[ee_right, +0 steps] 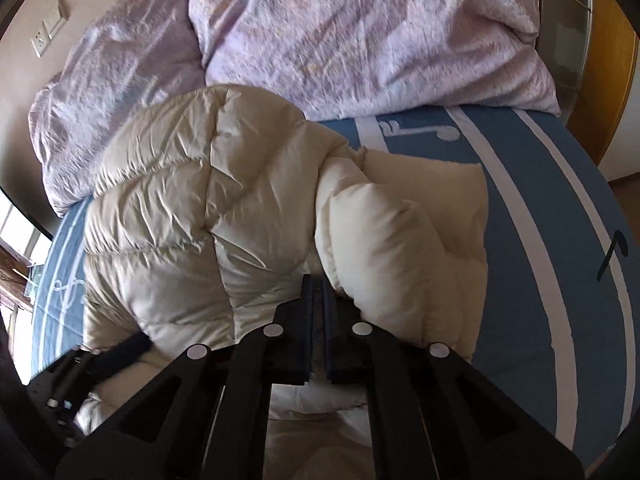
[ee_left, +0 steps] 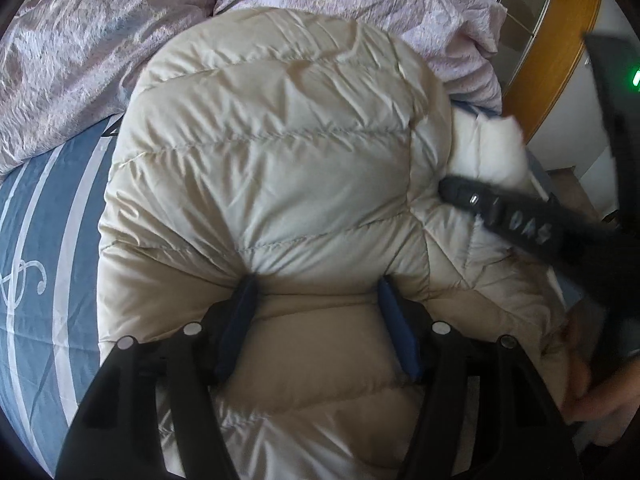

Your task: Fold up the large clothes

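A beige puffer jacket [ee_left: 272,140] lies bunched on the bed, its white lining [ee_left: 492,148] showing at the right. My left gripper [ee_left: 316,284] stands wide over the near edge, with a thick puffy fold filling the gap and touching both blue pads. In the right wrist view the jacket [ee_right: 160,208] fills the middle, with the lining [ee_right: 400,232] folded out to the right. My right gripper [ee_right: 318,280] is shut, its tips pushed into the crease where shell meets lining; whether fabric is pinched there is hidden. The right gripper [ee_left: 448,188] also comes in from the right.
The blue sheet [ee_right: 540,240] with white stripes covers the bed. A crumpled lilac duvet [ee_right: 360,40] lies along the far side behind the jacket. A wooden bed frame [ee_left: 552,52] stands at the far right. A person's hand [ee_left: 600,400] holds the right gripper.
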Available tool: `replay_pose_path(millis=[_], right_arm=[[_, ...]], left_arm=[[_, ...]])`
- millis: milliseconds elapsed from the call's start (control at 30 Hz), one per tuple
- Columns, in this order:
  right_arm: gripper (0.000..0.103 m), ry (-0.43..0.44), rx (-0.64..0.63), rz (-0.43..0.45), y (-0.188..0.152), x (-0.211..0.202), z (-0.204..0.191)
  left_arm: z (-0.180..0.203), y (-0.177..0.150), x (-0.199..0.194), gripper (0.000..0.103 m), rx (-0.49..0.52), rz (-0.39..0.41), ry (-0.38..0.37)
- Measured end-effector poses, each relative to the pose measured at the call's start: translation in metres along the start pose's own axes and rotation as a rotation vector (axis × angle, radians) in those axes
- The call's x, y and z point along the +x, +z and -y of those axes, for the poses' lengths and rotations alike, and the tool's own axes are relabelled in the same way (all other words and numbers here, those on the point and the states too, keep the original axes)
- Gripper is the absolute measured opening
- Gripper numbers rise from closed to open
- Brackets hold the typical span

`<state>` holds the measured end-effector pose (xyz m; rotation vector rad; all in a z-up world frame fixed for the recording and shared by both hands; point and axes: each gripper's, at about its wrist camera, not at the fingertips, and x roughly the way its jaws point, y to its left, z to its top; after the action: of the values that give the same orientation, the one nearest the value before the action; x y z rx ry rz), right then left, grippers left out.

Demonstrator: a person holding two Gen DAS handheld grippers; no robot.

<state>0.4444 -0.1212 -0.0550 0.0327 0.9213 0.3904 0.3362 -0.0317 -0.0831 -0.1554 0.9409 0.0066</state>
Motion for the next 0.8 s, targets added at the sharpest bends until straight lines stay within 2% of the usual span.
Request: replay_pose_path(millis=[333, 500, 700, 800], right_arm=[[0.0, 0.025, 0.018, -0.003, -0.006, 0.015, 0.02], [0.0, 0.055, 0.042, -0.005, -0.007, 0.018, 0.026], [0.0, 0.041, 0.035, -0.005, -0.005, 0.015, 0.023], [0.0, 0.037, 0.042, 0.0, -0.005, 0.014, 0.024]], left_arm=[[-0.01, -0.001, -0.035, 0.062, -0.049, 0.034, -0.069], [-0.022, 0.004, -0.05, 0.062, -0.063, 0.066, -0.055], [-0.018, 0.035, -0.045, 0.062, -0.042, 0.09, -0.018], [-0.019, 0.041, -0.044, 0.062, -0.035, 0.094, -0.007]])
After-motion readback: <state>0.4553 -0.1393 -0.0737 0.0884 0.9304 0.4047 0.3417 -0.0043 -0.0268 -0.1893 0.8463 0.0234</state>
